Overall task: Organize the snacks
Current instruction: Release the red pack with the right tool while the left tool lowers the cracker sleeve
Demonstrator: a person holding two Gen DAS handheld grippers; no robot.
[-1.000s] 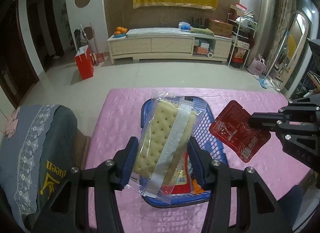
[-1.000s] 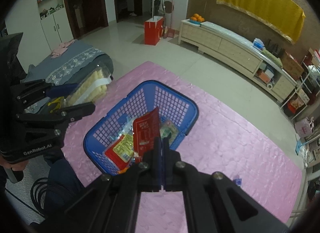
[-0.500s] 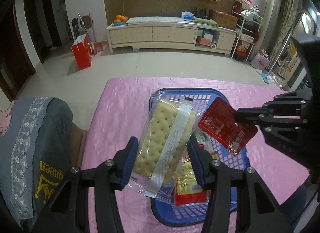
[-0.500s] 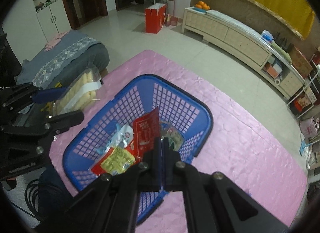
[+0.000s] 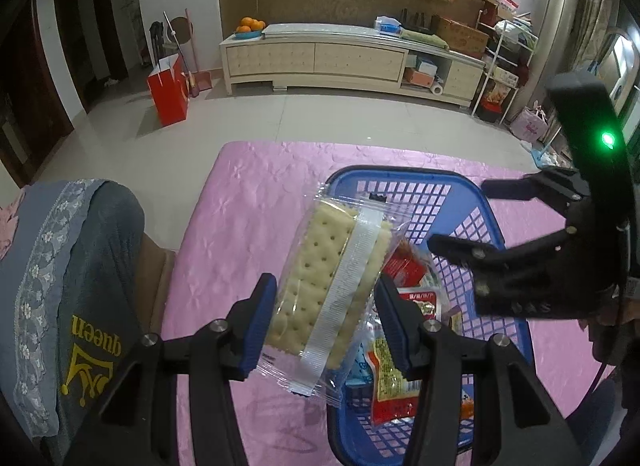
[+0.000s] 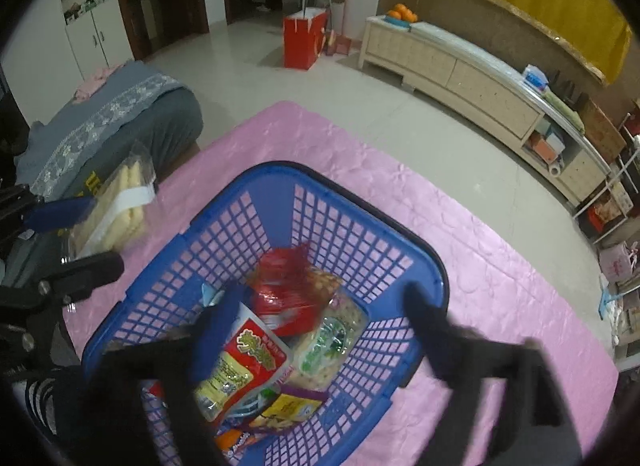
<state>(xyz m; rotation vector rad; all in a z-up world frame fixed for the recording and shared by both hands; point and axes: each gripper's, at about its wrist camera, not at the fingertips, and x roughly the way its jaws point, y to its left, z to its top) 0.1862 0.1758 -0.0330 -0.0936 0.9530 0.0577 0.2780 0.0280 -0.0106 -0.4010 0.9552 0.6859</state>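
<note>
Our left gripper [image 5: 326,318] grasps the clear-wrapped cracker pack [image 5: 328,286] above the near-left rim of the blue basket [image 6: 352,201]; our right gripper [image 6: 316,322] hangs spread and empty over a red packet [image 6: 284,294] lying among the snacks inside.

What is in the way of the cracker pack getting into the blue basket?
Mostly the right tongs: they hang open right over the blue basket. The cracker pack, shut in the left tongs, sits above the basket's left rim. The snacks piled inside leave room on top.
</note>
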